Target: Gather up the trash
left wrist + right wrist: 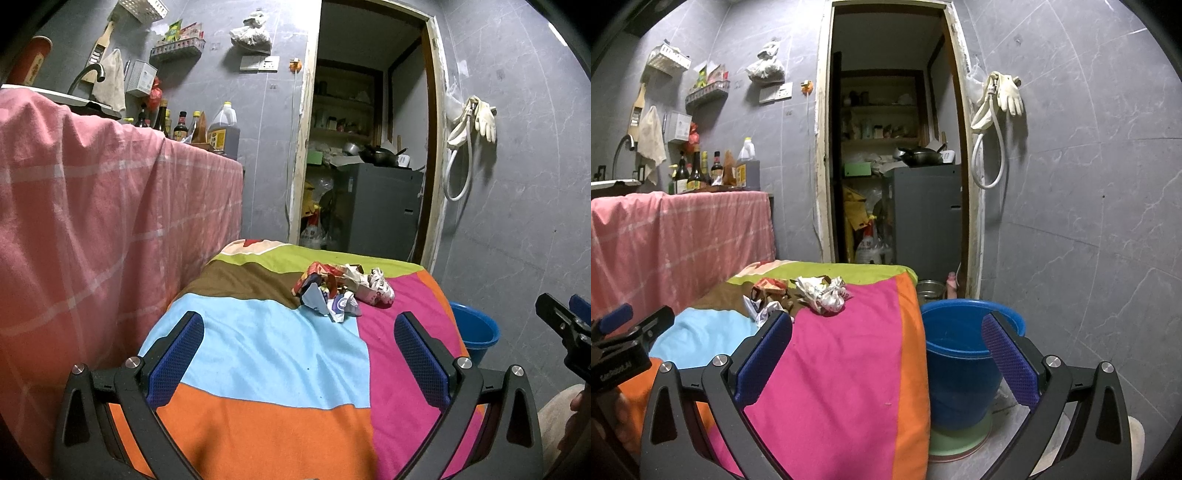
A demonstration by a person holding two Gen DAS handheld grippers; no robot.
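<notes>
On the patchwork cloth (258, 350), crumpled wrappers (341, 291) lie heaped together.

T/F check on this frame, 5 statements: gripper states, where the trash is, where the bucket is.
1. Both the left gripper and right gripper are open and hold nothing. True.
2. The crumpled trash lies in a pile on the colourful cloth. True.
3. The blue bucket sits on the cloth. False: it stands on the floor beside it.
4. The bucket already holds wrappers. False: none show inside it.
5. A white glove hangs on the wall. True.
</notes>
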